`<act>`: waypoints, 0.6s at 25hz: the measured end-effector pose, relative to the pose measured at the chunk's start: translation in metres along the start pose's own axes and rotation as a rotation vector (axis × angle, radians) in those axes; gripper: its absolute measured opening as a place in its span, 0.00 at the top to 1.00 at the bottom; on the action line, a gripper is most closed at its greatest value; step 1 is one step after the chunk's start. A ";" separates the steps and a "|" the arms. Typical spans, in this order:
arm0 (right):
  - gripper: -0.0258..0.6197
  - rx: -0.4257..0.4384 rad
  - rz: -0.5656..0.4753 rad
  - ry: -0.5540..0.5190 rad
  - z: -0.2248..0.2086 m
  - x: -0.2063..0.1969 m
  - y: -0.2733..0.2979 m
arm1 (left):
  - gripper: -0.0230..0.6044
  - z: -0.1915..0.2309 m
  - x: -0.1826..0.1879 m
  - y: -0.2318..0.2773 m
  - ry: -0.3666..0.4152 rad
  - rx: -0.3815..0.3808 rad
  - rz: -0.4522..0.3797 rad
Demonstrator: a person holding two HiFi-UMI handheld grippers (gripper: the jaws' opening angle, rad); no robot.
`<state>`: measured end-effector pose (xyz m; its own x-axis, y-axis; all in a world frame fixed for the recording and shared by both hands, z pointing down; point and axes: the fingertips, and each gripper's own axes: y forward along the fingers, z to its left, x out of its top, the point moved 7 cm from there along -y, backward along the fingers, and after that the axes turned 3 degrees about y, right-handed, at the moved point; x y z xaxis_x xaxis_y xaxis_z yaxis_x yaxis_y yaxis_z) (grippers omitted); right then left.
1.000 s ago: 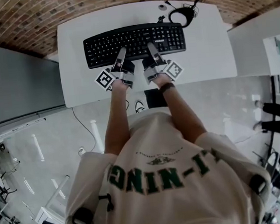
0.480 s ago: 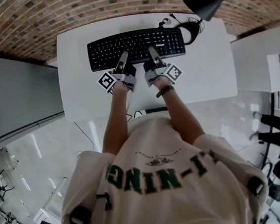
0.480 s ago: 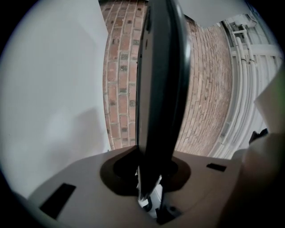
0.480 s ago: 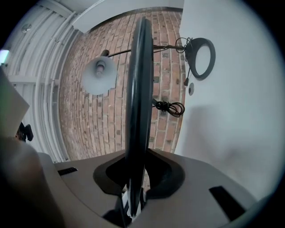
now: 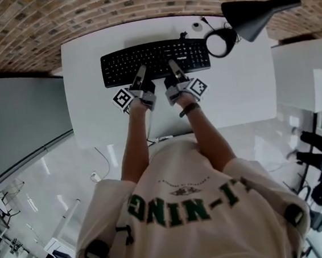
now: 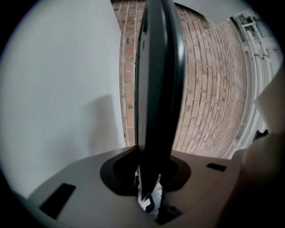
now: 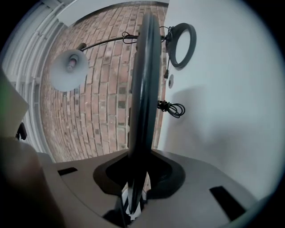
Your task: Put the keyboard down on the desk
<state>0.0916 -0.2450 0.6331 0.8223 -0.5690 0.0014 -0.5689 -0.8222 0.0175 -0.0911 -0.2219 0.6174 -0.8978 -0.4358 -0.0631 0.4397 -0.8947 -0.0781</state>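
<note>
The black keyboard point(image 5: 155, 58) sits lengthwise across the far half of the white desk point(image 5: 90, 113), keys up, with its long edges parallel to the desk's far edge. It is held by its near edge. The left gripper point(image 5: 140, 75) has its jaws closed narrow on that edge left of the middle, and the right gripper point(image 5: 173, 69) has its jaws clamped the same way right of the middle, the two just beside each other. In the left gripper view the keyboard point(image 6: 158, 89) runs edge-on straight out from between the jaws, and a strip of brick wall point(image 6: 209, 89) shows between it and the desk top point(image 6: 58, 89), so it is held level and apart from the surface, with a faint shadow on the desk. The right gripper view shows the same: the thin keyboard point(image 7: 142, 89) is pinched in the jaws and stands clear of the desk point(image 7: 222, 124). Beyond the keyboard's right end is a black desk lamp point(image 5: 260, 13), its ring-shaped base point(image 5: 220, 42) on the desk near the far right corner. A coiled black cable point(image 7: 171, 108) lies on the desk near it. Each gripper carries a marker cube, the left cube point(image 5: 122, 98) and the right cube point(image 5: 198, 86), both over the desk's near part.
</note>
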 end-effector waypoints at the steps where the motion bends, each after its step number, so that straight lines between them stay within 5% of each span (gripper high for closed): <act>1: 0.86 -0.016 0.000 0.003 -0.006 0.001 0.002 | 0.86 0.005 0.001 0.001 -0.009 0.011 -0.001; 15: 0.86 -0.106 -0.002 0.006 -0.044 0.009 0.018 | 0.86 0.051 0.010 0.014 -0.075 0.115 0.004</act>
<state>0.0891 -0.2640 0.6771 0.8234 -0.5674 0.0071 -0.5637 -0.8167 0.1235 -0.0956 -0.2435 0.6660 -0.8970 -0.4420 0.0118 0.4421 -0.8962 0.0364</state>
